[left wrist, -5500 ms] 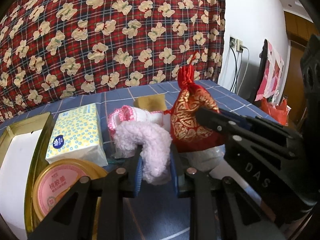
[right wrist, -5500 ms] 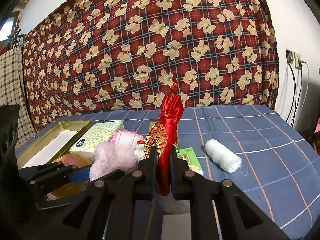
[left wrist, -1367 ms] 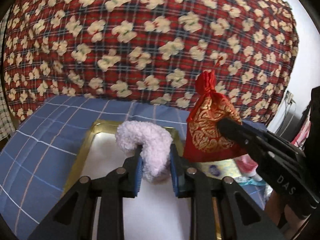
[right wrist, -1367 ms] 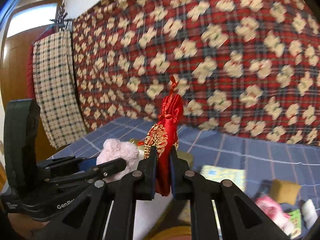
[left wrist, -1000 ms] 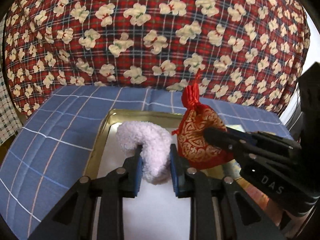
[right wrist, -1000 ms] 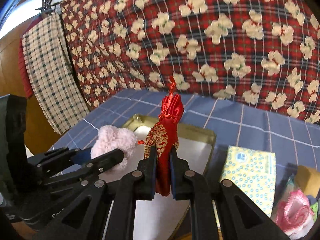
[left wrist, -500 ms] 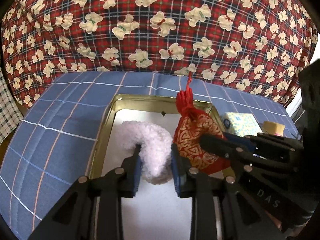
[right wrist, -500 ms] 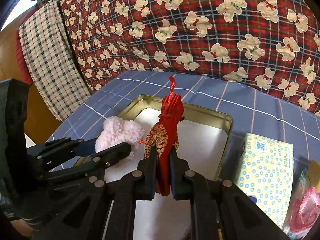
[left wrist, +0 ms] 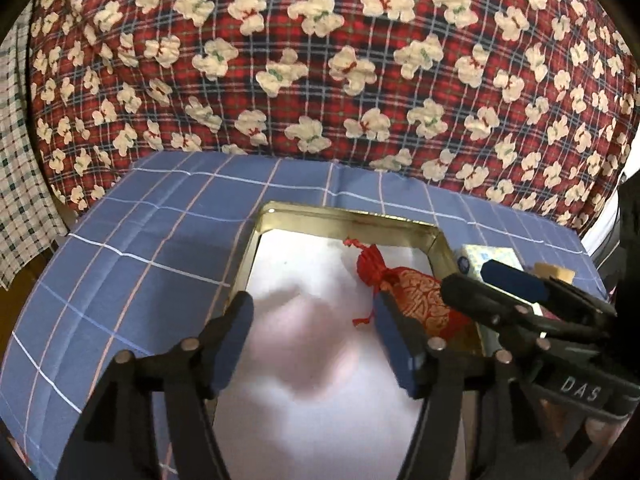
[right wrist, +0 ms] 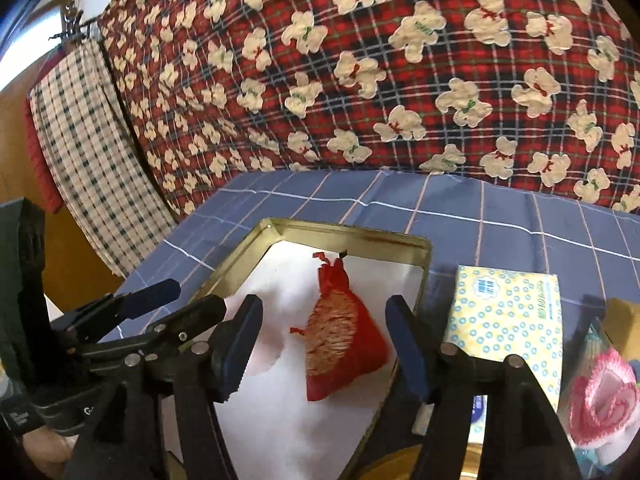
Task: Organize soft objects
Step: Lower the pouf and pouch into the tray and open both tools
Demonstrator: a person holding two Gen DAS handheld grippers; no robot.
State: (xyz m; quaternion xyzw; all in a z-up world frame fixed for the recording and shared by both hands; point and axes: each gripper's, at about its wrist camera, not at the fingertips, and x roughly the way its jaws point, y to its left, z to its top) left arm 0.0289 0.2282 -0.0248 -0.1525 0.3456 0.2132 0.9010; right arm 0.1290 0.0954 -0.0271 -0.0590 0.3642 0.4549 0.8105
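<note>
A gold tin tray [left wrist: 348, 216] with a white lining lies on the blue checked cloth. A pale pink fluffy piece [left wrist: 310, 336] lies in the tray, blurred, between the fingers of my open left gripper [left wrist: 312, 320]. A red and gold drawstring pouch [right wrist: 340, 332] lies in the tray on its side, between the fingers of my open right gripper [right wrist: 322, 340]. The pouch also shows in the left wrist view [left wrist: 412, 296]. The fluffy piece shows faintly in the right wrist view [right wrist: 264, 328]. The right gripper [left wrist: 516, 292] crosses the left view at the right.
A yellow dotted tissue pack [right wrist: 508, 312] lies right of the tray [right wrist: 344, 236]. A pink and white knitted item [right wrist: 604, 408] sits at the far right. A red plaid bear-print cloth [left wrist: 320, 60] hangs behind. A checked cloth [right wrist: 88, 152] hangs at the left.
Both grippers have opened and let go: the fluffy piece and the red pouch, held above the tray before, now lie in it. Both grippers are tilted further down at the tray.
</note>
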